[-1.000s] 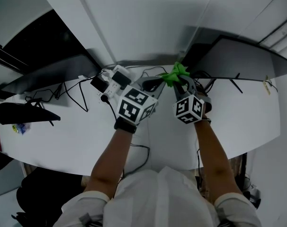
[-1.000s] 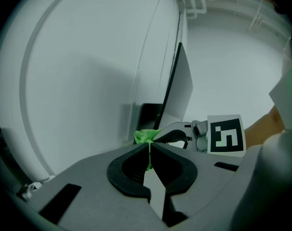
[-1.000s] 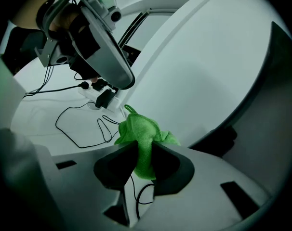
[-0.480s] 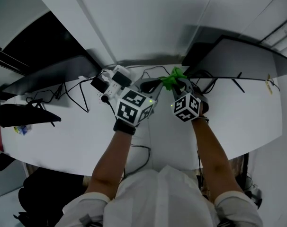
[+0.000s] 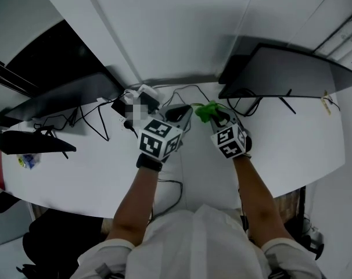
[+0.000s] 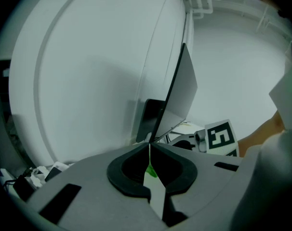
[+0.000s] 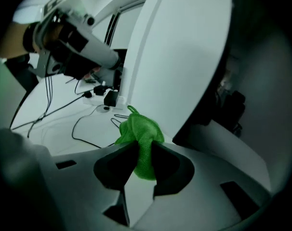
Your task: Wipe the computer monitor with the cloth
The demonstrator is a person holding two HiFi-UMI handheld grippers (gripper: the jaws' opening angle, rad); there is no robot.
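A bunched green cloth [image 5: 207, 110] [image 7: 140, 137] is pinched between the jaws of my right gripper [image 5: 213, 115] [image 7: 141, 150], which is shut on it just above the white desk. The cloth bulges out beyond the jaw tips. My left gripper [image 5: 184, 113] [image 6: 149, 147] sits close beside it on the left, jaws shut with nothing held. A dark monitor [image 5: 280, 71] [image 6: 180, 88] stands at the back right, its lower left corner a short way behind and right of the cloth. Cloth and screen are apart.
A second dark monitor [image 5: 57, 95] stands at the back left, against the white partition [image 5: 176, 28]. A power strip with plugs [image 5: 138, 100] and black cables [image 5: 94, 118] lie just left of my left gripper. A dark flat device [image 5: 31, 139] rests at the far left.
Both grippers have come down and nearer to me. The cloth, earlier up at the right monitor's lower left corner, now hangs lower over the desk. The right gripper has rolled.
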